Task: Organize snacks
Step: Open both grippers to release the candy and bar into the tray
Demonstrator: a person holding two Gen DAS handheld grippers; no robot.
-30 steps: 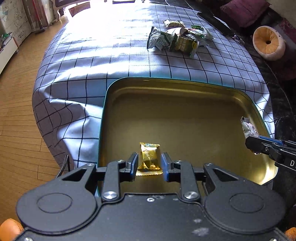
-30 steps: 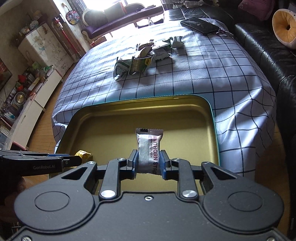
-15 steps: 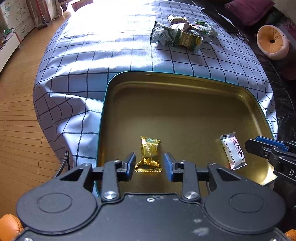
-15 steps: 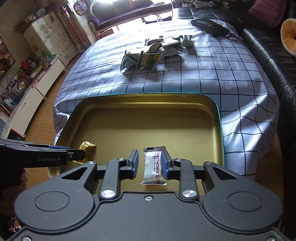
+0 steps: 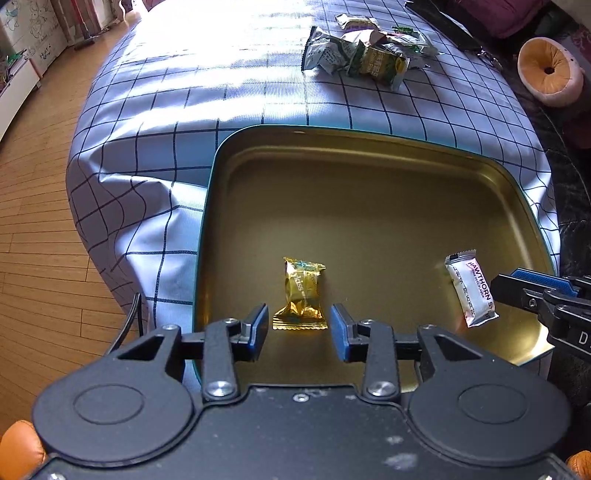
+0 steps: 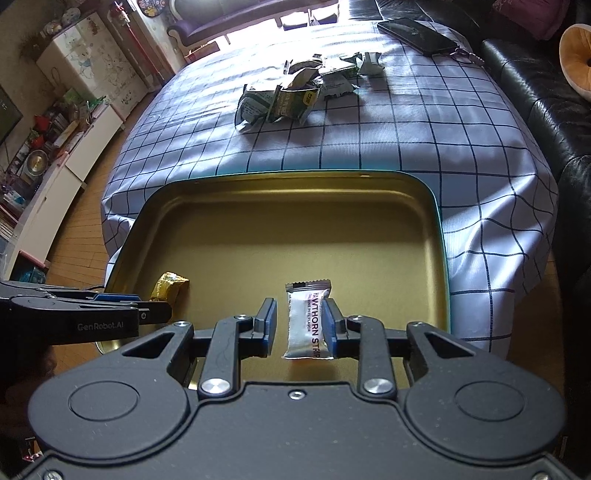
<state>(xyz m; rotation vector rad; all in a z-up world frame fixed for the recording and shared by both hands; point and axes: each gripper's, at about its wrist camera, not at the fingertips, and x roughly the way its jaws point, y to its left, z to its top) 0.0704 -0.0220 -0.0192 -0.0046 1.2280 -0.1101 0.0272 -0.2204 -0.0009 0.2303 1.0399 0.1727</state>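
A gold tin tray [image 5: 369, 177] with a teal rim lies on the checked tablecloth; it also shows in the right wrist view [image 6: 295, 206]. A gold candy [image 5: 302, 291] lies in the tray just ahead of my open left gripper [image 5: 298, 328]. A white hawthorn strip packet [image 6: 307, 321] lies in the tray between the fingers of my open right gripper [image 6: 299, 325]; the packet also shows in the left wrist view [image 5: 471, 291]. The candy shows in the right wrist view [image 6: 170, 286] too. A pile of snack packets [image 5: 362, 51] lies farther back on the cloth [image 6: 295, 92].
A black phone [image 6: 417, 35] lies at the table's far right corner. A black leather sofa [image 6: 546, 96] runs along the right with a round orange cushion [image 5: 550, 70]. Wooden floor [image 5: 33, 206] and white cabinets [image 6: 59, 173] are on the left.
Both grippers have opened and drawn back. The gold candy and the hawthorn strip packet have been let go and now lie on the tray floor.
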